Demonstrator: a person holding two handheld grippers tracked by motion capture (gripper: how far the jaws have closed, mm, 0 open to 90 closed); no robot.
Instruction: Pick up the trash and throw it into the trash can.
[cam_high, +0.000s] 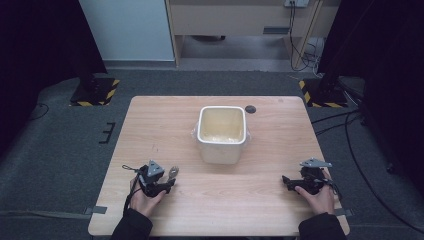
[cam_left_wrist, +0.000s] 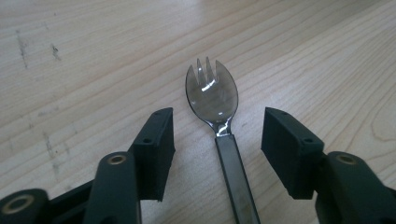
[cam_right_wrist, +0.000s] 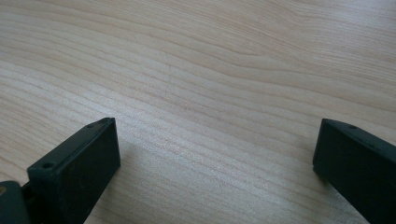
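Note:
A dark translucent spork (cam_left_wrist: 212, 93) lies on the wooden table, its tined bowl pointing away from my left gripper (cam_left_wrist: 217, 133). That gripper is open, its two black jaws standing on either side of the spork's handle without touching it. In the high view the spork (cam_high: 173, 172) and the left gripper (cam_high: 167, 184) sit near the table's front left. My right gripper (cam_right_wrist: 215, 154) is open wide over bare wood, and in the high view it rests at the front right (cam_high: 289, 182), held by a hand.
A white square tub (cam_high: 222, 133) stands open-topped at the middle of the table (cam_high: 150, 125), with clear film at its sides. A small dark round spot (cam_high: 250, 109) lies behind it. Floor cables and black stands flank the table.

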